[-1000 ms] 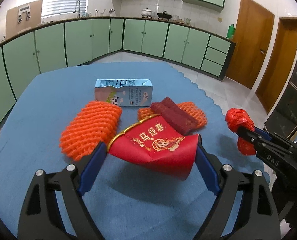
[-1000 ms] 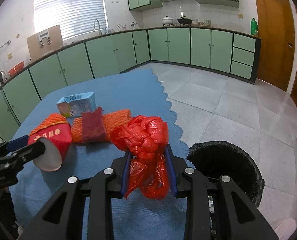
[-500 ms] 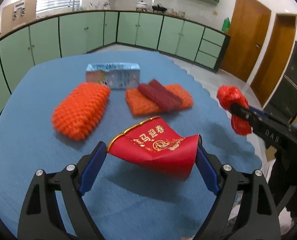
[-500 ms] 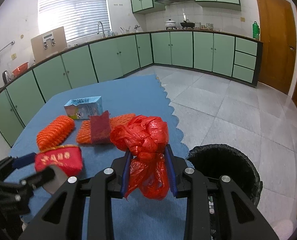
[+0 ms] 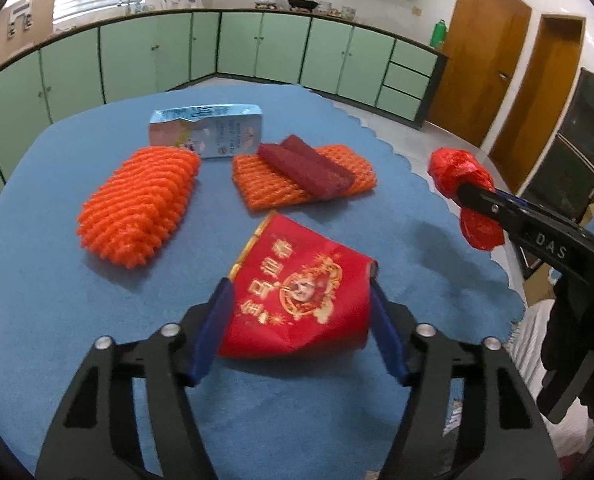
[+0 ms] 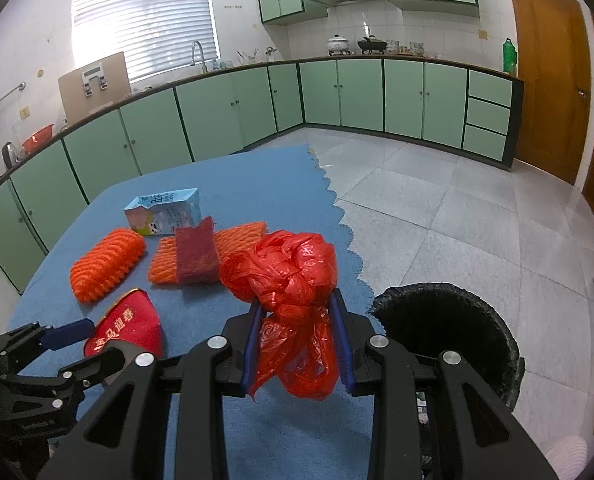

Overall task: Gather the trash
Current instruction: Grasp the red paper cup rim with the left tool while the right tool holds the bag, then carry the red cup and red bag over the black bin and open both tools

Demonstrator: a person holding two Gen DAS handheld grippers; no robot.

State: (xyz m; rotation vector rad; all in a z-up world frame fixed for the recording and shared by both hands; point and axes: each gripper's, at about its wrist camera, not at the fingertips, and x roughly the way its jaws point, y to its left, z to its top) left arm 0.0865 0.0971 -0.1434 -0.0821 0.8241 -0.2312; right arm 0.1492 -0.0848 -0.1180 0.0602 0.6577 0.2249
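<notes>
- red paper cup (image 5: pixel 297 300) sits crushed between the left gripper (image 5: pixel 301 312) pads, jaws just squeezed in on it, over the blue tablecloth (image 5: pixel 57 320)
- right gripper (image 6: pixel 297 344) is clamped on a red plastic bag (image 6: pixel 293 280), beside the black bin (image 6: pixel 457 320)

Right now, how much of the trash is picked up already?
Nothing shows as binned yet; the inside of the black bin is too dark to tell. In hand: the right tongs pinch a crumpled red plastic bag, and the left tongs, which have just been closing, squeeze a red paper cup. Left on the blue cloth: a milk carton, two orange foam nets and a dark red pad.
</notes>
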